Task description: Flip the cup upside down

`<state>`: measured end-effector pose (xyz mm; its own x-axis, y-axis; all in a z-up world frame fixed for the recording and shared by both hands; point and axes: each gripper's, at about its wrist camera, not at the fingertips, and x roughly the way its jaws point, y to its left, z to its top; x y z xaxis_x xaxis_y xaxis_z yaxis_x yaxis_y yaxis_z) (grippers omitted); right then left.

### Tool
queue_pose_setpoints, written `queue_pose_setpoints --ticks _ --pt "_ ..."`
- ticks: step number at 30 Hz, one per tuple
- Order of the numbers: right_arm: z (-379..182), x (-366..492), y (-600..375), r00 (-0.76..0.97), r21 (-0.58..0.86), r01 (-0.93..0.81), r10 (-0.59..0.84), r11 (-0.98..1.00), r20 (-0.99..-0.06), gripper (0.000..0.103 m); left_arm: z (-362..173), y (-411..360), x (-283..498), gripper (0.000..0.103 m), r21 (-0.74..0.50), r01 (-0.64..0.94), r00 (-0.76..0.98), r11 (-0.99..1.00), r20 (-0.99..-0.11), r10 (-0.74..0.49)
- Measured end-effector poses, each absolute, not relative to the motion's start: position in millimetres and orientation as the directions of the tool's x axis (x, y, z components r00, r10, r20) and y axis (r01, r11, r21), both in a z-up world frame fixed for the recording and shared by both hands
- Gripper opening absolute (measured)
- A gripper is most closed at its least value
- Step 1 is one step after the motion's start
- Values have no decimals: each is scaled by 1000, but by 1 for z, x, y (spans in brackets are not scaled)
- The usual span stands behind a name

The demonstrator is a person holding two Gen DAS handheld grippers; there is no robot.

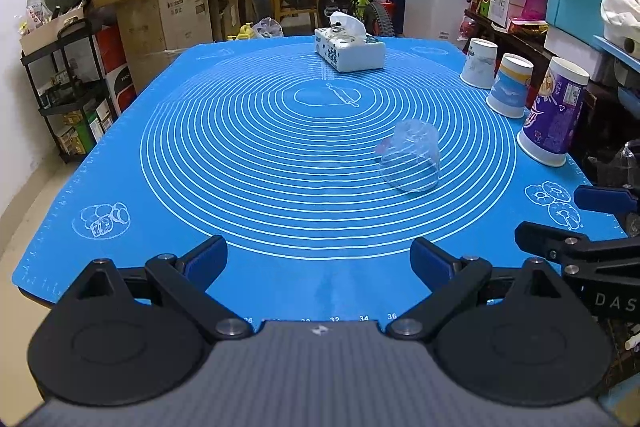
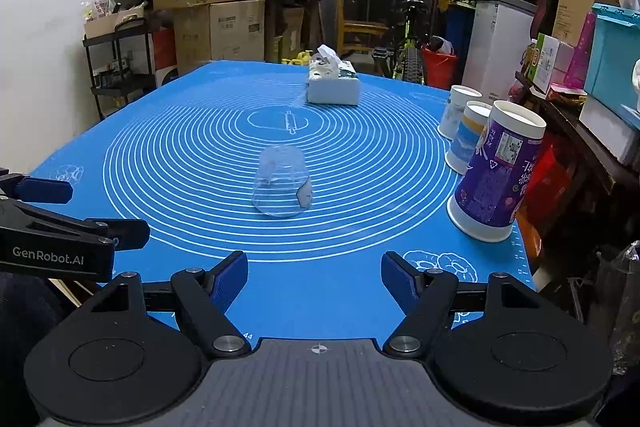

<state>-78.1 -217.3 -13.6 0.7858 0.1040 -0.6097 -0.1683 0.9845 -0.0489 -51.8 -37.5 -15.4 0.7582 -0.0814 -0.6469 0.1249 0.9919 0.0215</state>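
Note:
A clear plastic cup [image 1: 410, 159] stands mouth down on the blue mat [image 1: 240, 155], right of the ring pattern's centre; it also shows in the right wrist view [image 2: 282, 183] with a small label on its side. My left gripper [image 1: 318, 259] is open and empty above the mat's near edge, well short of the cup. My right gripper [image 2: 314, 281] is open and empty, also short of the cup. Each gripper shows at the edge of the other's view.
Three paper cups stand mouth down along the mat's right edge: a purple one [image 2: 498, 175], a blue and yellow one [image 2: 466, 139], a white one [image 2: 454, 111]. A tissue box [image 2: 334, 81] sits at the far side. Boxes, shelves and a bicycle surround the table.

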Motion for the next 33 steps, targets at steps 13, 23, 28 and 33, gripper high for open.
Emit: queue_pose_setpoints --ticks 13,23,28,33 --pt "-11 -81 -216 795 -63 -161 92 985 -600 78 -15 -36 -51 97 21 118 756 993 -650 -77" --pt "-11 -81 -216 788 -62 -161 90 985 -609 78 -15 -37 -51 97 30 120 757 992 -649 -72" --pt "-14 -80 -218 782 -59 -158 89 986 -616 78 -15 -37 -52 97 32 122 758 992 -648 -72" --pt "-14 -80 -218 782 -59 -159 89 986 -617 78 -14 -39 -53 97 35 125 760 992 -646 -73"
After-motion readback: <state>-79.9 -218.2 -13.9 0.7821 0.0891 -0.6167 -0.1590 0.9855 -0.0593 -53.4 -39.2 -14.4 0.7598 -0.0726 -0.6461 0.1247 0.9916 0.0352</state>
